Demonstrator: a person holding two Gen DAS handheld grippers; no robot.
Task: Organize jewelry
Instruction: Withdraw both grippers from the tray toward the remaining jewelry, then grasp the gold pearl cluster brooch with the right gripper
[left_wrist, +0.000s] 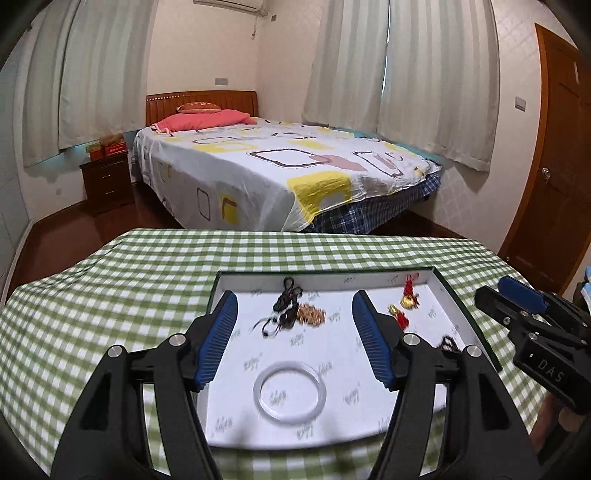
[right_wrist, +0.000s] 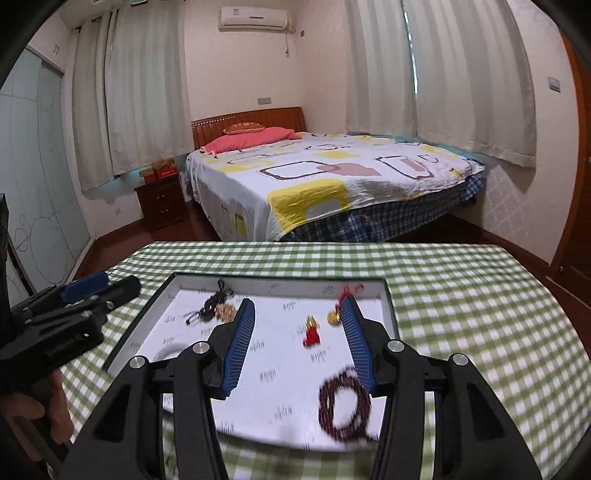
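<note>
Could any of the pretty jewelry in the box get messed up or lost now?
Maybe. The dark bead string lies in loose loops at the near edge of the tray, so a bump from the open right tongs might push it out. The clear bangle is hard to see on the white lining, so the open left tongs could knock it. The black cords already touch the gold chain and could tangle.

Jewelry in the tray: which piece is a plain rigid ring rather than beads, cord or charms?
The clear bangle, lying flat at the tray's near edge. The dark bead strand, gold chain and red-tasselled charms are strung or clumped.
</note>
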